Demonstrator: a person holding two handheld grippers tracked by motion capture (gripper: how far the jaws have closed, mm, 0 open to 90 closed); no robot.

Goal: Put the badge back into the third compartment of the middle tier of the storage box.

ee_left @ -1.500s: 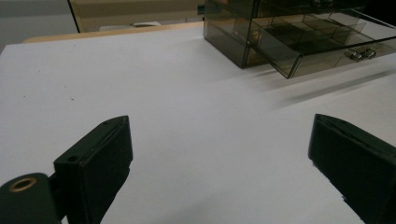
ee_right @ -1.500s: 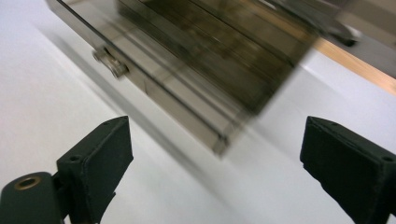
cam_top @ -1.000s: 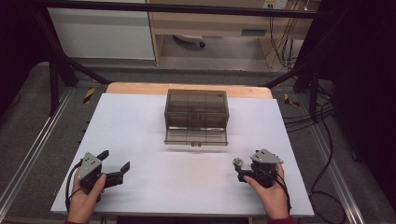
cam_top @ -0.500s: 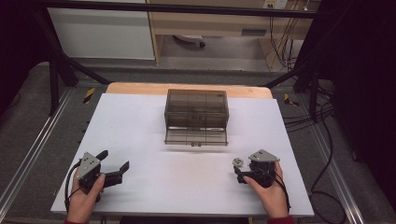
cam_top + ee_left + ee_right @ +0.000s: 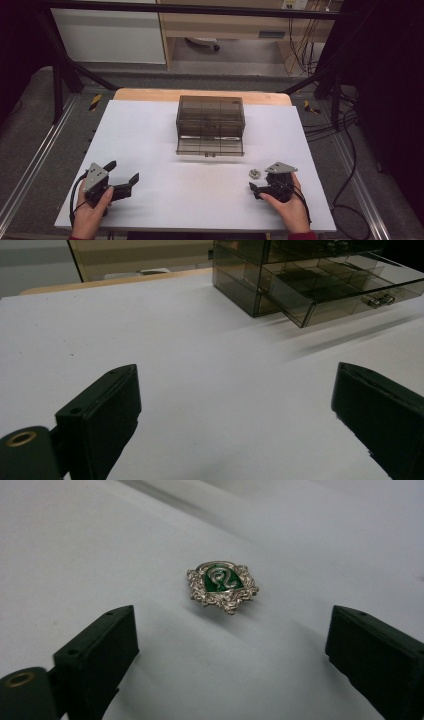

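The white table (image 5: 150, 130) lies bare between the two hands and along both sides. At the far middle stands a smoky drawer box (image 5: 210, 115), its bottom drawer (image 5: 210, 146) pulled out toward the near edge. A small badge (image 5: 254, 173) lies near right, seemingly clear all round.

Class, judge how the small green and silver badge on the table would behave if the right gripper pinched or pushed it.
The badge looks like cast metal, so probably stiff and fairly heavy for its size. It lies flat and low on the smooth table, so it would likely slide, not roll. Its thin, ragged rim may slip from the open right gripper.
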